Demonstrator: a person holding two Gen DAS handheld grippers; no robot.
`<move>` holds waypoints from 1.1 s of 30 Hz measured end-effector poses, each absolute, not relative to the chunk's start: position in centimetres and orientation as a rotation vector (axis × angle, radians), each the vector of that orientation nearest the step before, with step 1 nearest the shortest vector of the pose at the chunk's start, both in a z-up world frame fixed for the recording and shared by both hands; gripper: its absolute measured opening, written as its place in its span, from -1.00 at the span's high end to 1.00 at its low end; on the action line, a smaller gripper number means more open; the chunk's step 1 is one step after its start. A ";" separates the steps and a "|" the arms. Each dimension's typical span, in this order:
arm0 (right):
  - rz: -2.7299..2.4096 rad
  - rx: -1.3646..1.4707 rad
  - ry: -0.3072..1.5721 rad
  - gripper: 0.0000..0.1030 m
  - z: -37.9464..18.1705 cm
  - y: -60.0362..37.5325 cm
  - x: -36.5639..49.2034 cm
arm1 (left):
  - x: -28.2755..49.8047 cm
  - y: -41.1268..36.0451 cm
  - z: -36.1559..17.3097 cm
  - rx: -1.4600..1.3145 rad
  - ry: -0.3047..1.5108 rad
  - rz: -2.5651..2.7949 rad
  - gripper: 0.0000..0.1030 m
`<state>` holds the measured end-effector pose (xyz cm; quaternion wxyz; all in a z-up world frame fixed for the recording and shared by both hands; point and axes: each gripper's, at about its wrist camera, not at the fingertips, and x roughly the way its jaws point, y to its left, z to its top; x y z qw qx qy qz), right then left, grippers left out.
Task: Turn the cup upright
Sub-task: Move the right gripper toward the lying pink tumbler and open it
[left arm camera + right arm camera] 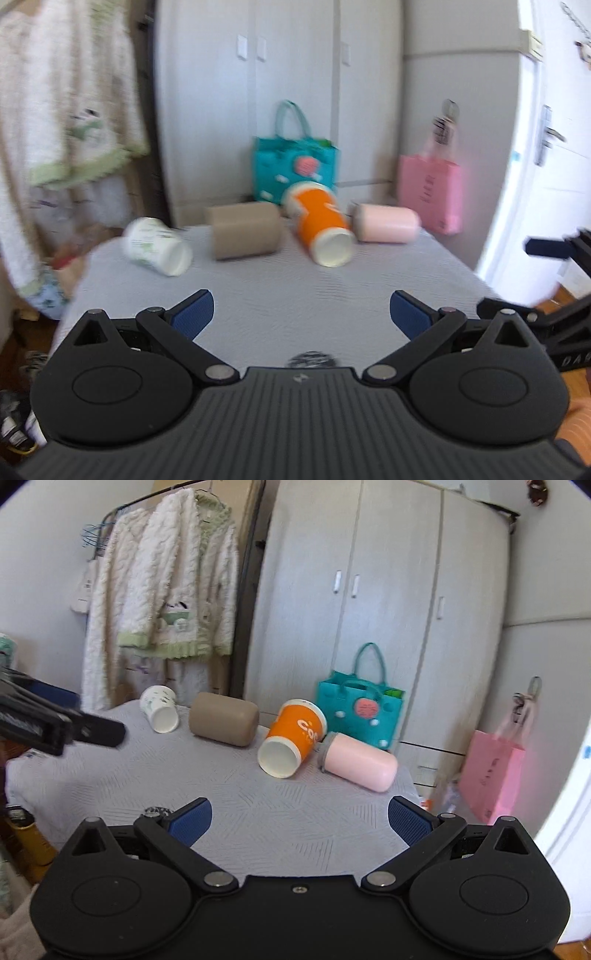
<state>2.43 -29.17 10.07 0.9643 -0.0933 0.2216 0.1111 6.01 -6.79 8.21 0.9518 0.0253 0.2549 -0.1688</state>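
Both the left tongs point(302, 314) and right tongs point(300, 821) hung spread and empty above the table point(258, 812), where 4 cups, including the orange cup point(291, 738), lay on their sides.

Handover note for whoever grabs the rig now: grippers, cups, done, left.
Left gripper: open, empty, above the near part of the table.
Right gripper: open, empty, also short of the cups.
All four cups lie on their sides along the far edge: white cup, tan cup, orange cup, pink cup.
Done: nothing, no cup is upright.
Left: grasp a cup and stand it up. The orange one looks nearest to both grippers, its mouth facing the cameras.
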 end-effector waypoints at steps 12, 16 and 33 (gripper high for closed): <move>0.367 -0.355 0.554 -1.00 11.4 -31.4 8.2 | 12.4 -14.1 9.2 0.155 0.569 -0.438 -1.00; 0.408 -0.456 0.531 -0.99 10.8 -32.0 9.6 | 14.0 -15.8 8.8 0.156 0.576 -0.434 -1.00; 0.604 -0.615 0.576 -0.86 8.1 -33.7 18.8 | 20.4 -17.4 6.2 0.039 0.661 -0.472 -1.00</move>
